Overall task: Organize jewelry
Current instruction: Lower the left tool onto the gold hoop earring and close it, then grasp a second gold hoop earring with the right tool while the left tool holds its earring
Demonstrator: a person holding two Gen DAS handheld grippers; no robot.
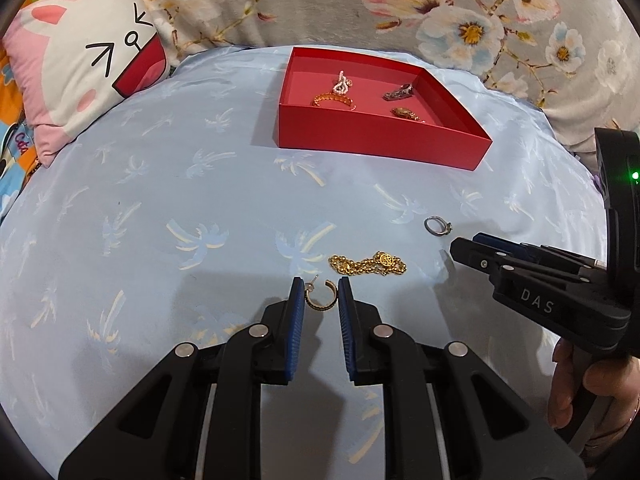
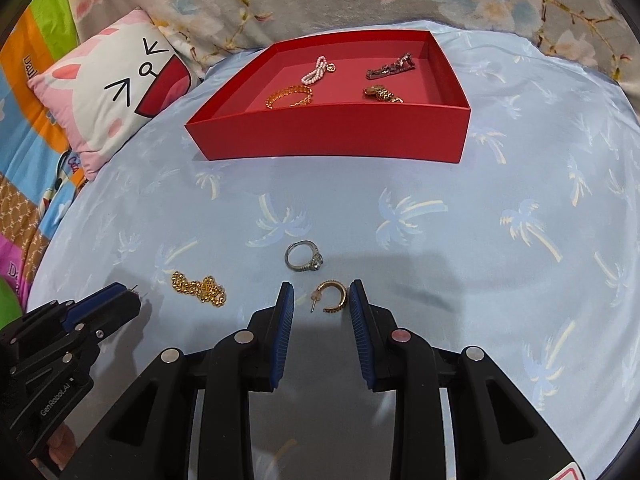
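Red box (image 2: 328, 132) held four pieces, while gold chain (image 2: 199, 289) and ring (image 2: 304, 256) lay loose on the bed (image 2: 440, 280); my left tool (image 1: 321, 284) narrowly pinched the first hoop earring (image 1: 320, 300), and my right tool (image 2: 321, 288) straddled the second hoop earring (image 2: 334, 296) ungripped.

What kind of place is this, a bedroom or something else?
Most likely a bedroom, on a bed: a soft blue palm-print sheet, a cartoon cat pillow and a floral quilt behind the red jewelry box.

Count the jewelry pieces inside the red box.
4: pink beads back left, dark piece back right, gold chain front left, gold watch front right. The near wall may hide something small.
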